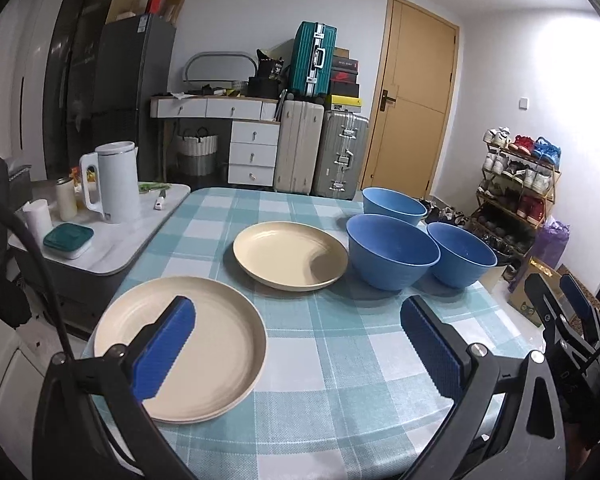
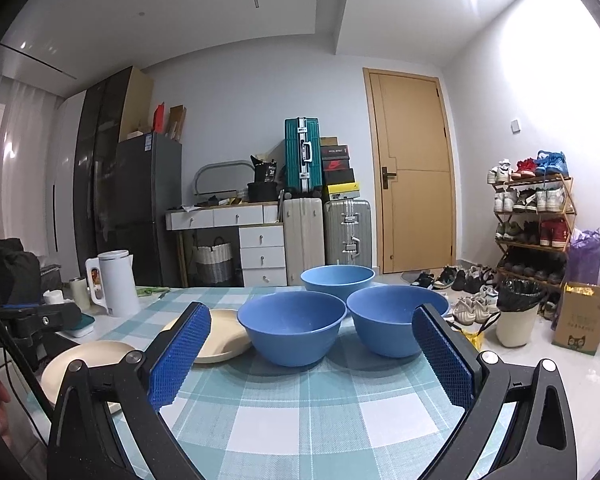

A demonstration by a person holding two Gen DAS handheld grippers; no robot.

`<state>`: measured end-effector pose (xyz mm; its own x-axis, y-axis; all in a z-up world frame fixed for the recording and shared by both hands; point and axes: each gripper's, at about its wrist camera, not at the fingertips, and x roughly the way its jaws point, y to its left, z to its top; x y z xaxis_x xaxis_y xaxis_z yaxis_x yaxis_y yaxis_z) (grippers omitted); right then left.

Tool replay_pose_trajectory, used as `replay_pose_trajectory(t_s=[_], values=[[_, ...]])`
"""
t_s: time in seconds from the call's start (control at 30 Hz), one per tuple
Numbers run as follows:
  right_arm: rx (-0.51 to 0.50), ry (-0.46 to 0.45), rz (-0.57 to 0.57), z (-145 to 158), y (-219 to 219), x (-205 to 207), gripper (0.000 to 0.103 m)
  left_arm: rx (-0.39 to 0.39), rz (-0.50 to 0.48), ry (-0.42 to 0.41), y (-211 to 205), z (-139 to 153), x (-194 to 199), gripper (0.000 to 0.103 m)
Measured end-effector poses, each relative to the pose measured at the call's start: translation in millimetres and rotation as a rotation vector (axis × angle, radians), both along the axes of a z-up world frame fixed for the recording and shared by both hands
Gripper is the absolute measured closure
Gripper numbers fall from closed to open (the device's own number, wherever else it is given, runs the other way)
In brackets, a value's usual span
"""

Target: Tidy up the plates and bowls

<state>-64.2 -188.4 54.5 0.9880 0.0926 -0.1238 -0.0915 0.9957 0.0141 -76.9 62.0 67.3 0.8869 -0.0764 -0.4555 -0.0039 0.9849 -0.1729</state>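
Bowls [image 2: 292, 326] block; checked cloth [image 2: 320, 412] open

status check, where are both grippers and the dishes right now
Left gripper open, over near plate. Right gripper open, empty, short of the three blue bowls. Second plate separate, nothing stacked. Path clear.

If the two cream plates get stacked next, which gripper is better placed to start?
Probably the left. The left gripper is open right over the near plate. The right gripper faces the blue bowls, with the plates off to its side.
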Motion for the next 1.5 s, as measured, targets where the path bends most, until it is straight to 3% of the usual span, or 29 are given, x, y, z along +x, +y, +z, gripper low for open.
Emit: replay_pose_trajectory(t_s=[0.23, 0.6, 0.97, 1.1, 1.33, 1.43, 1.5], values=[[-0.064, -0.015, -0.021, 9, 8, -11, 0.001, -0.013, -0.001, -0.016, -1, 2, 2, 0.000], [-0.045, 0.052, -0.008, 3, 11, -9, 0.001, 0.033, 0.064, -0.035, -1, 5, 5, 0.000], [-0.046, 0.177, 0.122, 7, 37, 42, 0.001, 0.041, 0.070, 0.058, 18, 13, 38, 0.000], [-0.028, 0.240, 0.200, 12, 55, 75, 0.001, -0.044, -0.009, 0.070, 46, 25, 70, 0.000], [0.149, 0.343, 0.277, 3, 71, 121, 0.001, -0.046, 0.019, 0.326, 81, 7, 176, 0.000], [0.192, 0.376, 0.291, -7, 78, 138, 0.001, -0.182, -0.037, 0.471, 93, -19, 219, 0.000], [0.197, 0.372, 0.292, -14, 82, 149, 0.001, -0.203, -0.019, 0.540, 96, -32, 239, 0.000]])
